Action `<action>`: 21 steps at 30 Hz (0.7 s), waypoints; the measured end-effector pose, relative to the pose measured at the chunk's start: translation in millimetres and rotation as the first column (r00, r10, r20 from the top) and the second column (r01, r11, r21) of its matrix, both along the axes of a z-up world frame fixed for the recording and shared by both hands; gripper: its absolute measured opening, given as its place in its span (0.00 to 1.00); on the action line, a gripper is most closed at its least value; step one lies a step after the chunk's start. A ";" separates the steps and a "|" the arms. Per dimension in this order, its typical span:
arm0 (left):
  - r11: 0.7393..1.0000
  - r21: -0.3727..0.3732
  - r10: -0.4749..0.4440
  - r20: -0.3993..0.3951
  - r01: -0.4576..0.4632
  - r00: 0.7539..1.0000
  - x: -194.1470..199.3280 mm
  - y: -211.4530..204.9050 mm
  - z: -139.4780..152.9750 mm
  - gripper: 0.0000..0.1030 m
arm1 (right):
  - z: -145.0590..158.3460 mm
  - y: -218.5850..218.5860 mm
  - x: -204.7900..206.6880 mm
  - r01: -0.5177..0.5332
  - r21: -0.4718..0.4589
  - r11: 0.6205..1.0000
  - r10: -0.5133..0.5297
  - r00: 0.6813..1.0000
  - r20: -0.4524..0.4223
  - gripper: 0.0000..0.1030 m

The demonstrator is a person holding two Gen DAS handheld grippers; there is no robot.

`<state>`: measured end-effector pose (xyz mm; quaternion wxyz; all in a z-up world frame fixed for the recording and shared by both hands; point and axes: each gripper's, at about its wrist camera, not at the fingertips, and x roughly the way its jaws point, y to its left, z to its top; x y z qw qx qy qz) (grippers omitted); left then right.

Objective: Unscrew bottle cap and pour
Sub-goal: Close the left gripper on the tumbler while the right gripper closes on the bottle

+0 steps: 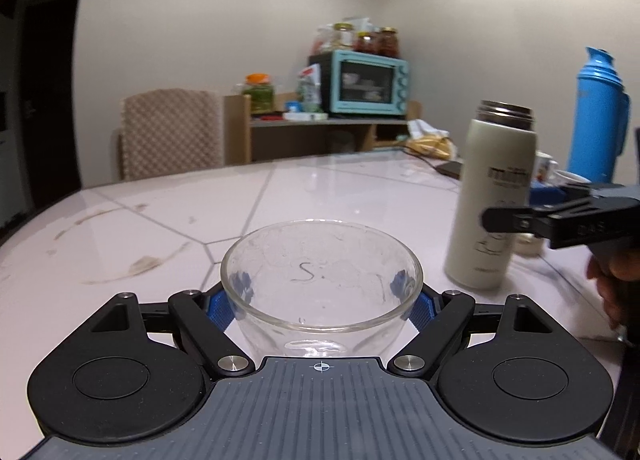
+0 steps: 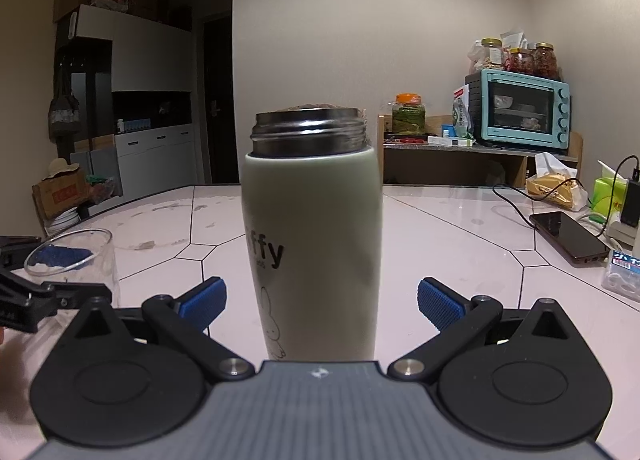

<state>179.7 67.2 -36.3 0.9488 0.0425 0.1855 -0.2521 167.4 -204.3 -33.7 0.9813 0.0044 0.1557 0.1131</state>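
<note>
Gleaming white table, beige walls

A home dining corner — toaster oven on a shelf, jars atop it, chair beside.

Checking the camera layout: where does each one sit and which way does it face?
Left wrist: on the left tongs, looking along them across the table at the glass they grip; the right tongs and a hand show at right.
Right wrist: on the right tongs, facing the capless bottle between open blue pads; the left tongs show at left.
Shared: bottle, glass, table, oven.
</note>
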 end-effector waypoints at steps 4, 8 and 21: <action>1.000 0.001 -0.029 -0.001 0.029 1.000 -3.0 -4.2 -0.9 0.84 | -0.6 3.2 4.9 0.001 -0.005 1.000 -0.001 1.000 -0.005 1.00; 0.999 0.004 -0.041 0.001 0.041 0.999 -5.6 -9.5 -0.9 0.84 | -4.1 5.1 12.5 0.011 -0.001 1.000 -0.011 0.999 -0.037 1.00; 0.999 -0.003 -0.050 -0.013 0.050 0.999 -6.2 -26.2 0.3 0.84 | -10.0 6.7 20.2 0.004 -0.004 1.000 -0.005 0.997 -0.075 0.90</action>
